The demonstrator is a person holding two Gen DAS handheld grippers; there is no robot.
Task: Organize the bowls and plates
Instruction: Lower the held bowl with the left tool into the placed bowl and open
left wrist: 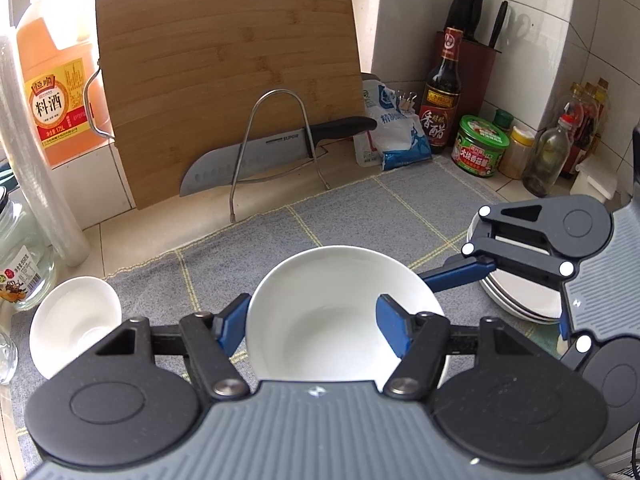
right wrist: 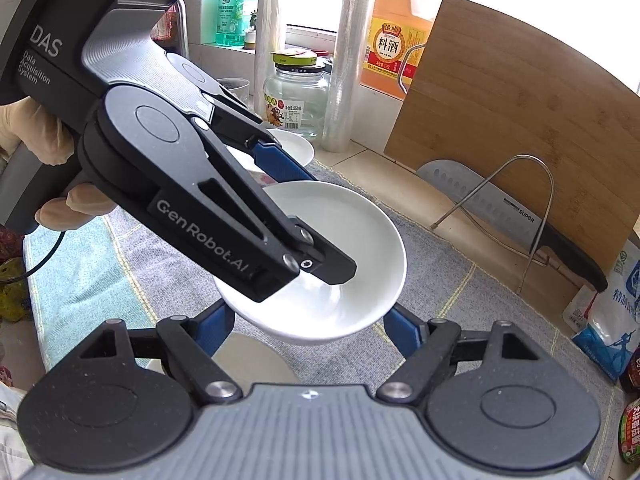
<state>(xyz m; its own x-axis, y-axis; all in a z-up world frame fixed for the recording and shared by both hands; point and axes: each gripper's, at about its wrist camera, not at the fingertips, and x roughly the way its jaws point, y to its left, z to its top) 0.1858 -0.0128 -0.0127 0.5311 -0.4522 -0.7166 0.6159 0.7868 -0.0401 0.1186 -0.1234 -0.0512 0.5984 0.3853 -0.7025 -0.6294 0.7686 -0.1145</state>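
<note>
Two tongs share one white bowl (left wrist: 332, 276). It is glazed, smooth and round, with a shallow curved wall and nothing inside, and it hangs clear of the grey cloth (left wrist: 360, 208). The left tongs (left wrist: 316, 314) are closed narrow on its near wall, one blue pad outside the rim and the other inside the hollow. The right tongs (right wrist: 310, 320) stand wider and straddle its lower wall from the other side, a pad against each flank.

Left of the left tongs and near them, a smaller white bowl (left wrist: 74, 320) sits on the cloth, which is woven and crossed by thin yellow lines. Under the right tongs lies a stack of white plates (left wrist: 520, 300), its rims showing below the black links.

Ahead of both tongs, a bamboo board (left wrist: 224, 84) leans against the tiled wall, with a wire rack (left wrist: 276, 136) and a steel knife (left wrist: 248, 160) in front of it. Bottles and jars crowd the surface's far right corner. Between the bowl and the rack the cloth is bare, so open room lies ahead of the tongs. A glass jar (left wrist: 20, 260) and a plastic roll (left wrist: 36, 160) close in the left edge.
</note>
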